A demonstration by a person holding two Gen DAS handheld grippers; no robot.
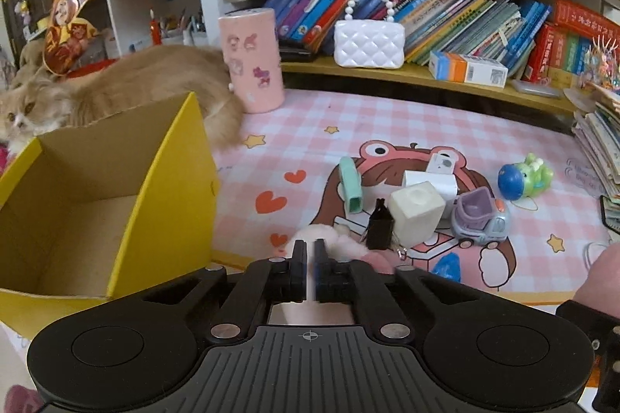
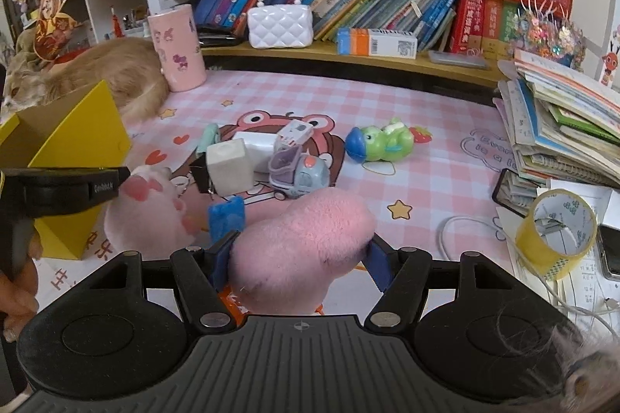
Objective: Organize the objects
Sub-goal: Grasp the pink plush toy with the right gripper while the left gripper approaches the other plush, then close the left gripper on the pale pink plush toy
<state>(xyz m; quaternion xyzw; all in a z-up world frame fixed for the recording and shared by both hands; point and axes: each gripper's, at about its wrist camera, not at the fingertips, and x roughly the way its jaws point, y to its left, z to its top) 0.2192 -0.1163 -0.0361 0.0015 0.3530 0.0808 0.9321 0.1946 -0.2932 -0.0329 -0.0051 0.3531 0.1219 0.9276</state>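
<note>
Barely started: yellow box (image 1: pixel 116 188) at nine o'clock empty, toys (image 1: pixel 418 207) heaped mid-table, left gripper (image 1: pixel 309 250) fingers pinched together on nothing visible, right gripper (image 2: pixel 298 250) fingers clamped on pink plush (image 2: pixel 302 242) at six o'clock.

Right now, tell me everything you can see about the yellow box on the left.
The yellow box is open-topped cardboard, bright yellow outside and plain brown inside. Its walls slope, high at the back corner and low at the front. Nothing shows inside it, though the near floor is hidden. It stands upright at the left edge of the pink checked mat. The cat lies right behind it; contact is unclear. The left tool hovers beside it, apart.
</note>
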